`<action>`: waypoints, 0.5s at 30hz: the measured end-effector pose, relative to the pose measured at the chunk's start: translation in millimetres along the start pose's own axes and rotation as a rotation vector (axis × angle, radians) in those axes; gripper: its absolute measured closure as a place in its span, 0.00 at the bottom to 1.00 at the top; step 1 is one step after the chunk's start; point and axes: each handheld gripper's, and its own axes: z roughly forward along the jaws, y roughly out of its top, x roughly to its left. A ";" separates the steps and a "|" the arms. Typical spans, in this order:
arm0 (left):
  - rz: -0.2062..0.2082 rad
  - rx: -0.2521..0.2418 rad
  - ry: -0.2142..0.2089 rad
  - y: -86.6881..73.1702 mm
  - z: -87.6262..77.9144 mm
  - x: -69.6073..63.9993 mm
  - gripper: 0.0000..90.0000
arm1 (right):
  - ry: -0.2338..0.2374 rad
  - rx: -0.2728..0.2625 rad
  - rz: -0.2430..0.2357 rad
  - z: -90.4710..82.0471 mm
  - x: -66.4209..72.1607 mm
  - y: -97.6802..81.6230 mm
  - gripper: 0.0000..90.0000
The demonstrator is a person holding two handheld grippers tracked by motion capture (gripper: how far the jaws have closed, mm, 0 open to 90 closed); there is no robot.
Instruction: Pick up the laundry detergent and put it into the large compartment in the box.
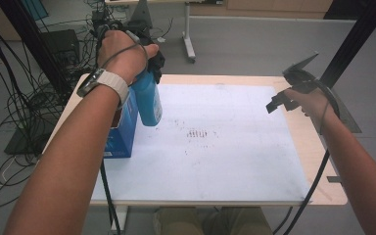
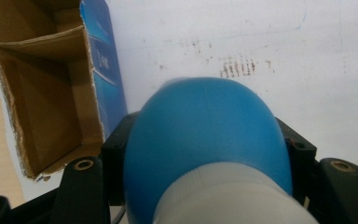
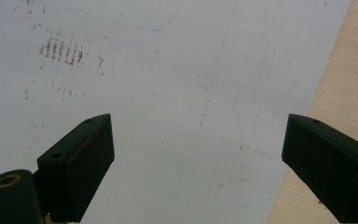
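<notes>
A blue bottle (image 1: 147, 102) with a white band at its upper end hangs above the table's left side, its rounded blue end (image 2: 208, 135) pointing down at the mat. My left gripper (image 1: 152, 66) is shut on the bottle's upper part, and its black jaws (image 2: 209, 149) press on both sides. Just left of the bottle stands an open blue carton (image 1: 126, 128), whose brown cardboard inside (image 2: 42, 107) looks empty. My right gripper (image 1: 278, 103) hovers over the mat's right side, open, with nothing between its jaws (image 3: 196, 158).
A white mat (image 1: 225, 147) with faint reddish marks (image 1: 197, 133) covers most of the wooden table (image 1: 323, 161). Bare wood (image 3: 340, 79) runs along the right edge. Cables and black frame posts (image 1: 29, 44) stand on the floor to the left and behind.
</notes>
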 end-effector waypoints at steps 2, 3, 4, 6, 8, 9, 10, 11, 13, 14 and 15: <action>-0.008 -0.004 -0.001 0.8 -3.1 3.4 0.43 | -0.001 0.003 -0.001 -0.2 0.5 0.8 0.10; -0.013 -0.006 0.001 1.1 -4.9 5.0 0.43 | -0.001 0.003 0.000 0.2 1.1 1.1 0.10; -0.015 -0.008 0.004 1.3 -6.4 6.6 0.43 | 0.000 0.000 -0.002 0.6 1.2 1.3 0.10; -0.027 -0.011 0.001 1.3 -9.2 11.3 0.43 | -0.002 0.004 -0.002 0.8 1.7 2.4 0.10; -0.036 -0.012 0.003 1.4 -11.4 15.5 0.43 | -0.001 0.003 -0.005 1.2 1.9 3.3 0.10; -0.038 -0.013 0.005 1.5 -12.2 17.3 0.43 | 0.000 0.001 -0.002 1.3 2.4 3.8 0.10; -0.046 -0.014 0.007 1.6 -13.2 19.1 0.43 | 0.001 0.000 -0.005 1.6 2.4 4.3 0.10; -0.048 -0.014 0.008 1.9 -13.7 20.6 0.43 | 0.001 0.002 -0.005 2.0 2.4 4.8 0.10; -0.051 -0.014 0.009 2.2 -14.9 22.7 0.43 | 0.002 0.001 -0.001 1.8 2.4 5.4 0.10; -0.047 -0.011 0.013 2.4 -15.7 23.2 0.43 | 0.002 -0.001 0.000 1.7 2.3 5.5 0.10; -0.041 -0.010 0.016 2.7 -16.2 23.5 0.43 | 0.000 0.000 0.001 1.3 2.0 5.7 0.10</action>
